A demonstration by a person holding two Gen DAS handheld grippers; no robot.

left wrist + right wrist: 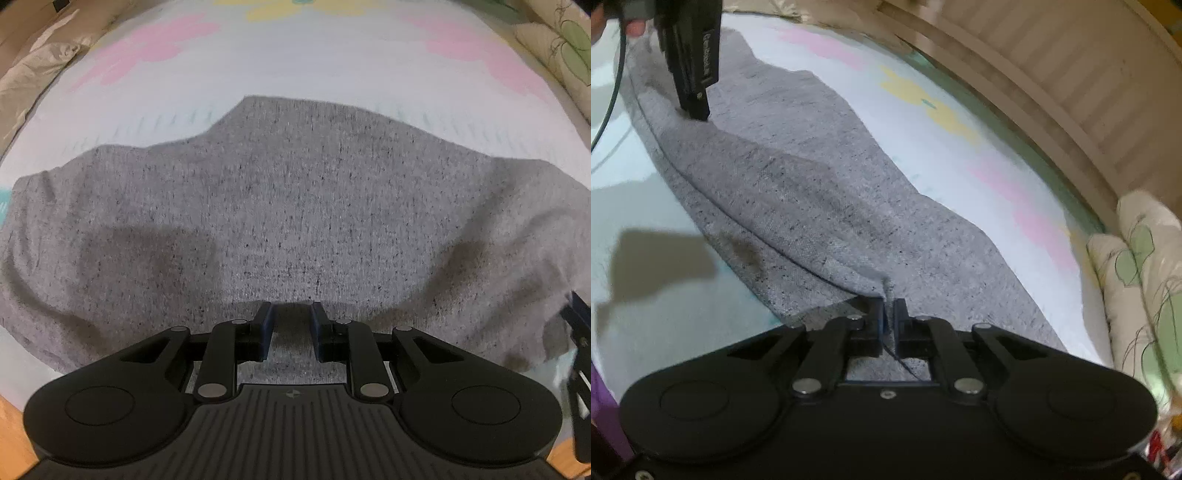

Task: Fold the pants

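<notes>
Grey heathered pants lie spread on a pale sheet with pink and yellow flowers. My left gripper is down on the near edge of the pants, its jaws apart with a fold of cloth lying between them. My right gripper is shut on a pinched edge of the pants, which rise in a ridge to its fingertips. The left gripper shows in the right wrist view, tip down on the far end of the pants. The right gripper's edge shows at the right of the left wrist view.
A beige quilt with green leaf print lies bunched at the right. A slatted beige headboard or wall runs behind the bed. Crumpled beige bedding lies far left. A wooden edge shows near me.
</notes>
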